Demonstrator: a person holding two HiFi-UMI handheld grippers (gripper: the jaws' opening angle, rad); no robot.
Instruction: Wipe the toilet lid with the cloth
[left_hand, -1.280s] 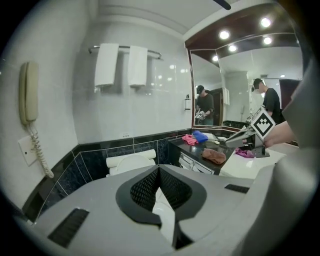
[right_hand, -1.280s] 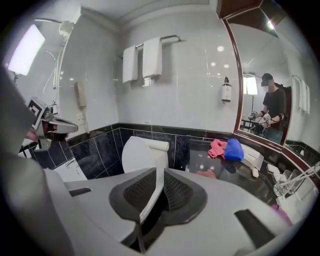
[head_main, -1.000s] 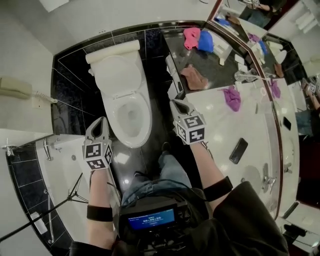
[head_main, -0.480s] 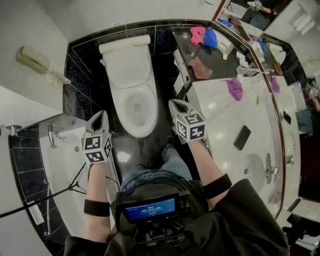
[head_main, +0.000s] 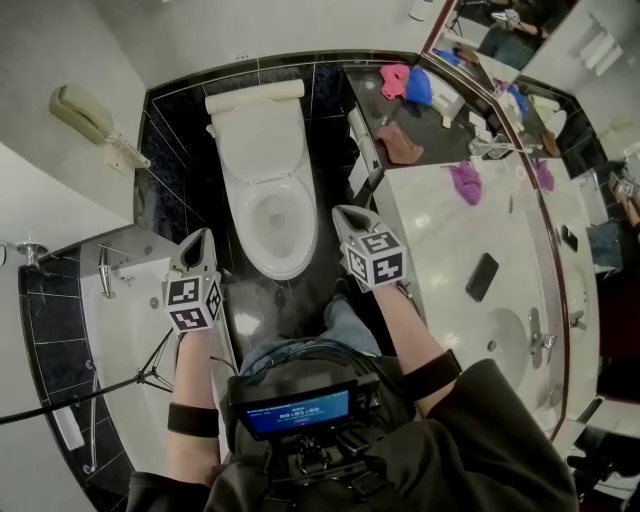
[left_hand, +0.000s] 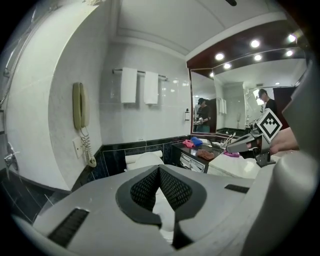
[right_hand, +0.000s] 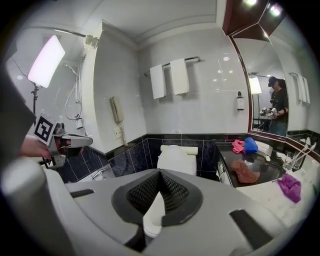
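**A:** Entry. What differs from a second ago?

**B:** Mostly our stance. In the head view the white ceramic toilet (head_main: 272, 262) now sits more squarely between the two grippers, where before it lay nearer the left one. The beige wall telephone (head_main: 88, 118) has slid up and inward in frame, so we have shifted, hands and all. Nothing on the counters has moved.

**A:** Grippers?

**B:** The left gripper (head_main: 199, 237) has its jaws fully together with nothing between the pads — its own view shows only the toilet beyond them. The right gripper (head_main: 341, 212) is the same, closed on nothing. Both hang in the air before the toilet, one to each side, touching nothing.

**A:** And the task's things?

**B:** The white oval toilet lid (head_main: 254, 140) stands raised against the cistern (head_main: 255, 97), with the seat (head_main: 246, 225) down. The cloths lie well apart from both grippers. A crumpled rust-brown cloth (head_main: 400, 145), a pink cloth (head_main: 392, 80) and a blue cloth (head_main: 418, 88) are on the dark glossy counter (head_main: 440, 135), and a purple cloth (head_main: 465, 183) is on the white vanity top (head_main: 440, 250). Which one is meant we cannot tell.

**A:** Meaning for the wipe?

**B:** We judge that the shift only lines us up with the toilet. With no cloth in either gripper, the scene fits a moment before a cloth is fetched as well as one after it has been laid back — nothing on the lid settles it.
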